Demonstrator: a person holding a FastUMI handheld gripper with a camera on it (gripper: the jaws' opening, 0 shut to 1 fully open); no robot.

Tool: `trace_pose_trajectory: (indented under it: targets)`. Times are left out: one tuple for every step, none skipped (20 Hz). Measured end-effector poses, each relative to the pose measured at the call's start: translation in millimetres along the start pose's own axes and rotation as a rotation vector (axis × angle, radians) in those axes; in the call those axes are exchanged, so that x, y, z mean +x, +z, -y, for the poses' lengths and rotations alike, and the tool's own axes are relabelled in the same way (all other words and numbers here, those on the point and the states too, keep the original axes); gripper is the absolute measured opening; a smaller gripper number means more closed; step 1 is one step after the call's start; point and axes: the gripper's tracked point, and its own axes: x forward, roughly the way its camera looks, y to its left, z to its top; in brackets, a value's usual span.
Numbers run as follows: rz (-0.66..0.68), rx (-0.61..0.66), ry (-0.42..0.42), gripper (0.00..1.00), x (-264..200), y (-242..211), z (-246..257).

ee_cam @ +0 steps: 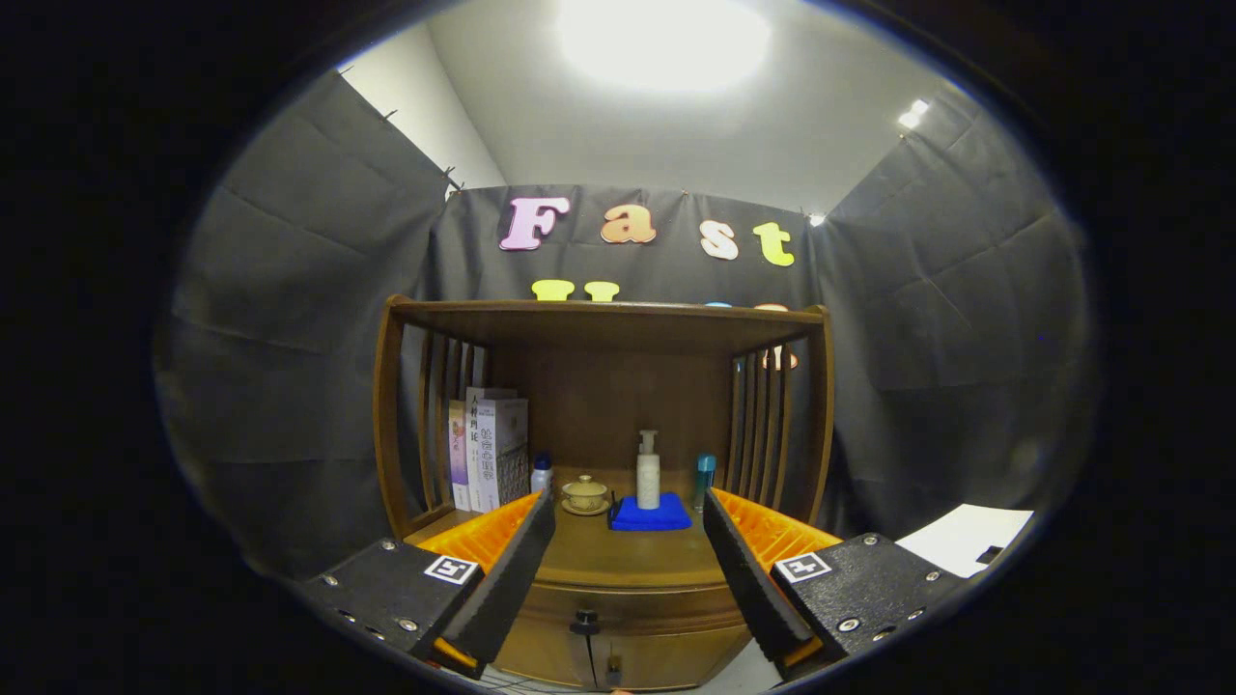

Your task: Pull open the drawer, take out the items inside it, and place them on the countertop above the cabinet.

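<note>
A wooden cabinet (618, 386) stands ahead with a countertop (632, 560) under a shelf roof. Its drawer (637, 608) is closed, with a small dark knob (585, 618) at the front. My gripper (628, 541) is open, its two black fingers (507, 569) spread wide, nothing between them. The knob lies below and between the fingertips, a short way ahead. The drawer's contents are hidden.
On the countertop stand books (488, 449) at the left, a small white-and-blue bottle (542, 475), a lidded tea cup on a saucer (585, 494), a pump bottle (648, 473) on a blue cloth (652, 514), and a teal bottle (705, 478). A white sheet (966, 536) lies to the right.
</note>
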Motion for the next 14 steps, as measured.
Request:
trace_pose_trajectory:
  targets:
    - [-0.002, 0.013, 0.008, 0.96, 0, -2, -2]
    - [-0.003, 0.029, 0.019, 0.96, 0, -4, -5]
    - [-0.011, 0.041, 0.032, 0.96, 3, -8, -8]
    - [-0.025, 0.049, 0.043, 0.96, 5, -14, -10]
    - [-0.033, 0.050, 0.043, 0.96, 5, -19, -10]
    - [-0.039, 0.045, 0.034, 0.96, 7, -24, -8]
    - [-0.047, 0.044, 0.030, 0.96, 8, -29, -7]
    - [-0.051, 0.049, 0.039, 0.96, 10, -33, -10]
    - [-0.051, 0.056, 0.052, 0.96, 12, -37, -14]
    - [-0.049, 0.060, 0.064, 0.96, 13, -39, -18]
    - [-0.048, 0.057, 0.071, 0.96, 15, -42, -19]
    - [-0.048, 0.045, 0.075, 0.96, 17, -45, -21]
    - [-0.049, 0.030, 0.076, 0.96, 19, -49, -22]
    - [-0.056, 0.024, 0.086, 0.96, 19, -53, -25]
